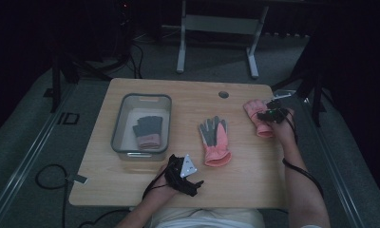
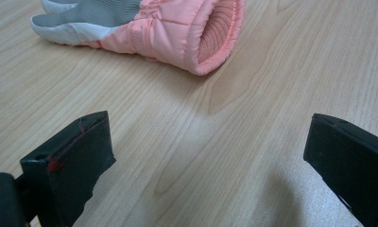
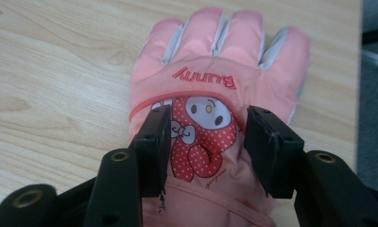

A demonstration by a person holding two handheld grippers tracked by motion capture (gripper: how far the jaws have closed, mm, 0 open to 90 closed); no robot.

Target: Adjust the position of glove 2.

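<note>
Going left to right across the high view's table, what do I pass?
Grey bin holding a glove → left hand-held gripper → palm-up glove → pink glove under the right hand-held gripper.

smooth pale wood-grain table point(image 3: 59, 71), puffy pink cloth glove point(image 3: 215, 80) (ribbed knit lining point(image 2: 215, 33) in another).

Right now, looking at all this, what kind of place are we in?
Probably a lab or a recording room, not a home: a lone wooden table on grey carpet, dark surroundings, a metal stand behind it, and cables trailing across the floor.
</note>
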